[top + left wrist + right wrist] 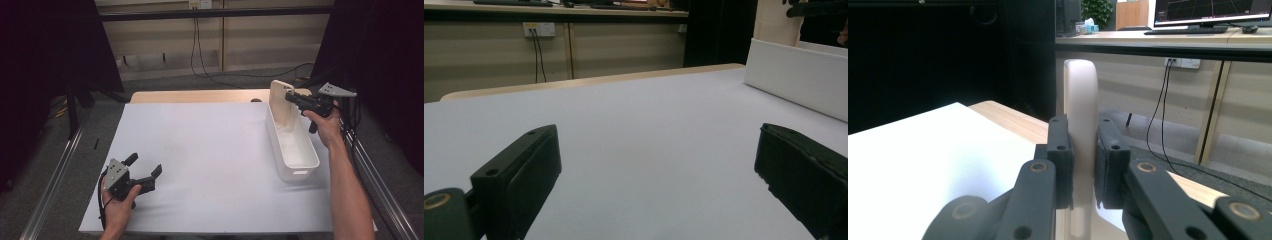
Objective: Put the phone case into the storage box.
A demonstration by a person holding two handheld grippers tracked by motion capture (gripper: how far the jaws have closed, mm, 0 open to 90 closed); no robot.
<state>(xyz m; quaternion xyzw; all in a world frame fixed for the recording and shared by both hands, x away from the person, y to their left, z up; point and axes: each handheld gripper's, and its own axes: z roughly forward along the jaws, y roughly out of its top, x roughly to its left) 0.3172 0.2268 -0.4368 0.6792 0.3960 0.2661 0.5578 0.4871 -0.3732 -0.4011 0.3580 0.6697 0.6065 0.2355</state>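
Note:
A flat cream board (280, 100) with rounded corners stands upright at the far end of a long white bin (272, 134) on the right of the table. My right gripper (290, 98) is shut on the board's edge. In the right gripper view the board (1080, 95) rises edge-on, and the gripper (1083, 152) presses both pads against it. My left gripper (145, 164) rests open near the table's front left corner, nothing between its jaws. From the left gripper view the gripper (659, 155) spreads wide over bare white sheet, with the bin (794, 75) and board (776, 20) at far right.
A white sheet (200, 150) covers the wooden table (195, 95). Black curtains hang at both sides. Cables (200, 60) run down the back wall to the floor. A metal rail (55, 175) runs along the left of the table.

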